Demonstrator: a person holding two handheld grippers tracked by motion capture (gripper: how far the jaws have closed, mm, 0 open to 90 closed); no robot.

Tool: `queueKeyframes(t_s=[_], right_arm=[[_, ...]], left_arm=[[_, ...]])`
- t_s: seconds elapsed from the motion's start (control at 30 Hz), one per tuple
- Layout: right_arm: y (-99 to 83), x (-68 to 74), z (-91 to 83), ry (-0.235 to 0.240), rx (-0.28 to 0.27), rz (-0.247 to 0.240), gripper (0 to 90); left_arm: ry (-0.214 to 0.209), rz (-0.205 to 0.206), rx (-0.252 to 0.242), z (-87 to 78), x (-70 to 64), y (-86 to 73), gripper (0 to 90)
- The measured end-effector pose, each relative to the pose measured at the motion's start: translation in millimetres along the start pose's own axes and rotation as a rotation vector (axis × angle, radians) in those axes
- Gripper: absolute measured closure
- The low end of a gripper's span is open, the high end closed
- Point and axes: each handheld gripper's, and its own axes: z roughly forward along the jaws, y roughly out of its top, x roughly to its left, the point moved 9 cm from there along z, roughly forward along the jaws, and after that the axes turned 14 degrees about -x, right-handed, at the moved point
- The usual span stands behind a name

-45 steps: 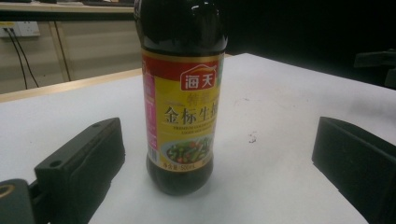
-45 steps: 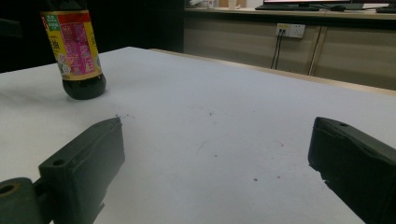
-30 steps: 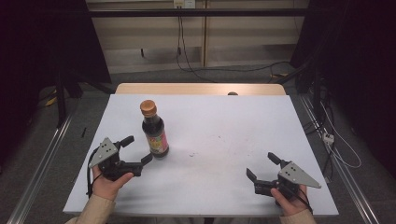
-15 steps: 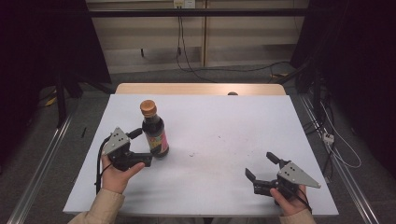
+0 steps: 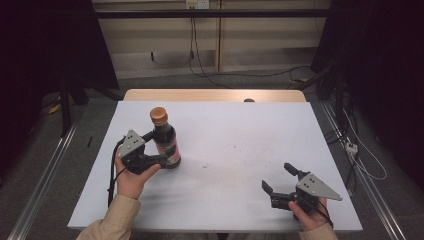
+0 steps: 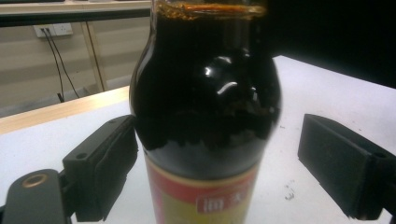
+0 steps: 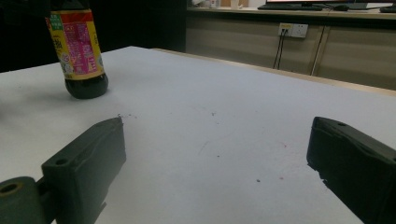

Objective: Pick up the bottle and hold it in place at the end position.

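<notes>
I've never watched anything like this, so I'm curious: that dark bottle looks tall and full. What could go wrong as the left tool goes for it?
1. The tall dark glass sauce bottle with the orange cap stands upright between the open jaws of the left tool; one jaw looks closer than the other, so closing might tip it.
2. Its glossy glass could slip in the grip.
3. A fall might spill sauce on the white table.

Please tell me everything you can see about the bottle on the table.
The bottle stands upright on the left part of the white table. It looks like glass, filled with dark liquid nearly to the neck, with an orange-brown cap and a red, yellow and pink label around its lower body. The left gripper has its open jaws on both sides of it; one looks close or touching, the other stands apart.
</notes>
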Motion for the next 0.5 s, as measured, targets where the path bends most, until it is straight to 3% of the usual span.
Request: queueKeyframes(t_s=[0.1,0.27,0.5], right_arm=[[-0.5,-0.2,0.0,0.001,0.001,0.001,4.0],[-0.6,-0.8,-1.1,0.002,0.001,0.008,4.2],[-1.0,-1.0,-2.1,0.005,0.003,0.011,4.2]], left_arm=[[0.0,0.018,-0.002,11.3,2.4,-2.1,14.2],[0.012,-0.009,-0.013,22.5,2.0,-1.4,14.8],[0.019,-0.003,-0.013,23.9,5.7,-0.6,20.9]])
